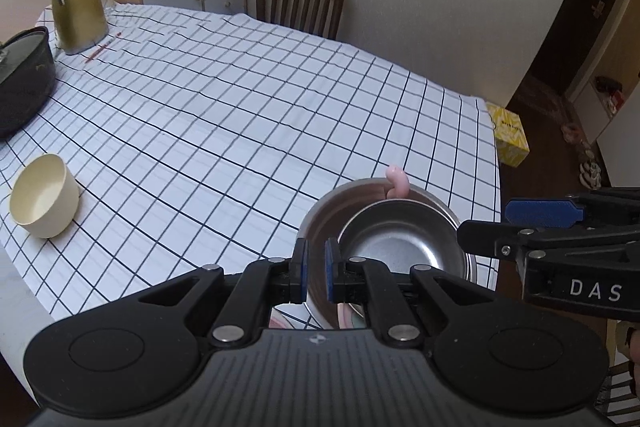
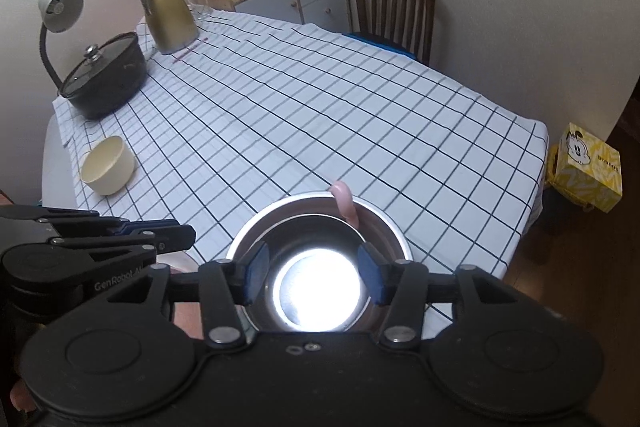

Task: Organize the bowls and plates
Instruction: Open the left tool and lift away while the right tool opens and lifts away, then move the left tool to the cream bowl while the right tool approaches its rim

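Note:
A small steel bowl [image 1: 400,243] sits nested in a larger steel bowl [image 1: 320,219] at the table's near right edge. A pink curved piece [image 1: 397,181] hangs on the far rim. My left gripper [image 1: 316,273] is shut on the larger bowl's left rim. In the right wrist view the nested bowls [image 2: 316,283] lie right under my right gripper [image 2: 314,277], which is open with its fingers spread across the small bowl. A cream bowl [image 1: 44,195] stands alone at the near left; it also shows in the right wrist view [image 2: 107,165].
The checked tablecloth [image 1: 248,107] covers the table. A black lidded pot [image 2: 106,79], a gold jug [image 2: 168,15] and a desk lamp [image 2: 60,11] stand at the far left. A wooden chair [image 2: 394,7] is behind the table. A yellow box [image 2: 588,167] sits on the floor at right.

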`<state>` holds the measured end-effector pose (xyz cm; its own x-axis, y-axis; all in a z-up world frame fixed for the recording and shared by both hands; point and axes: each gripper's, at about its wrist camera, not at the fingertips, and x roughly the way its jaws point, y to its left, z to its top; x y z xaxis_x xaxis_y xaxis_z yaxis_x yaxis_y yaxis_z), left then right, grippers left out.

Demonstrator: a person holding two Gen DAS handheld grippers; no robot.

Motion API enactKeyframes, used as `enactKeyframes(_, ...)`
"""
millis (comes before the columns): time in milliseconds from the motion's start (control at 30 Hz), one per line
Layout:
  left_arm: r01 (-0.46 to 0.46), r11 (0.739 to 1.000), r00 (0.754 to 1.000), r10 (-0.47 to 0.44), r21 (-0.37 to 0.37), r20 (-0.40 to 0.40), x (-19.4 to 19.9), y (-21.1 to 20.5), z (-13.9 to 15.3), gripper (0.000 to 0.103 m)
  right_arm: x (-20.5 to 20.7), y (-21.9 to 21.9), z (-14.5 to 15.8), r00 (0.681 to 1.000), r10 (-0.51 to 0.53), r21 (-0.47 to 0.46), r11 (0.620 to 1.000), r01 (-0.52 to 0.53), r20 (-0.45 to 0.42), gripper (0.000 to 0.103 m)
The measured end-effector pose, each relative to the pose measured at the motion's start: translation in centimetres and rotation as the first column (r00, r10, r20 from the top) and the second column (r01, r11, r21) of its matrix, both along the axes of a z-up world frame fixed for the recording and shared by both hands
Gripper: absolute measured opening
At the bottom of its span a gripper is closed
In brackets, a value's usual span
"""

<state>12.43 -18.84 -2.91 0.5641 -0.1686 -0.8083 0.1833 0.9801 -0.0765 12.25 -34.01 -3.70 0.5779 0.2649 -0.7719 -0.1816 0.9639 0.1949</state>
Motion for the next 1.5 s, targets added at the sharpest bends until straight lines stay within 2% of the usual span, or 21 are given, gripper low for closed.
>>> enactKeyframes(433,-0.063,0.997,0.993,0.066,-0.035,0.098,-1.8,5.7,3.3,0.013,-1.4,4.3,3.4,0.993,0.087,0.005,0.996,-0.088,0.080,0.069)
enactKeyframes(700,-0.099,0.994,0.984,0.105,-0.051,0.141,-1.8,11.7,4.3,0.014,-0.8,9.0,4.6,0.987,0.120,0.002,0.993,-0.121,0.107,0.079)
enactKeyframes(733,-0.105,0.993,0.983,0.111,-0.051,0.146,-1.8,12.6,4.4,0.016,-0.6,9.8,4.7,0.986,0.128,0.000,0.992,-0.129,0.109,0.079)
enactKeyframes(800,-0.117,0.992,0.980,0.124,-0.052,0.155,-1.7,14.2,4.7,0.028,-0.3,11.5,4.9,0.983,0.142,-0.003,0.990,-0.143,0.113,0.080)
enactKeyframes(867,-0.131,0.990,0.976,0.138,-0.054,0.170,-1.5,16.1,4.9,0.055,0.0,13.1,5.0,0.982,0.152,-0.004,0.988,-0.152,0.114,0.081)
enactKeyframes(900,-0.140,0.989,0.972,0.148,-0.054,0.182,-1.5,16.9,5.0,0.059,0.2,14.1,5.0,0.981,0.157,-0.005,0.988,-0.157,0.114,0.081)
enactKeyframes(1100,-0.160,0.987,0.967,0.163,-0.033,0.196,-0.3,21.9,5.4,0.063,1.3,19.1,5.1,0.976,0.188,0.005,0.982,-0.190,0.109,0.082)
enactKeyframes(1167,-0.175,0.984,0.964,0.177,-0.030,0.198,0.3,23.7,5.2,0.074,2.0,20.5,5.0,0.975,0.192,-0.001,0.981,-0.193,0.109,0.083)
enactKeyframes(1367,-0.219,0.975,0.960,0.220,-0.023,0.174,2.8,29.0,4.2,0.075,4.3,24.5,4.4,0.975,0.193,-0.022,0.981,-0.192,0.114,0.093)
enactKeyframes(1500,-0.229,0.973,0.963,0.227,-0.005,0.146,4.9,31.5,2.6,0.075,6.5,26.9,3.4,0.976,0.194,-0.030,0.981,-0.192,0.100,0.095)
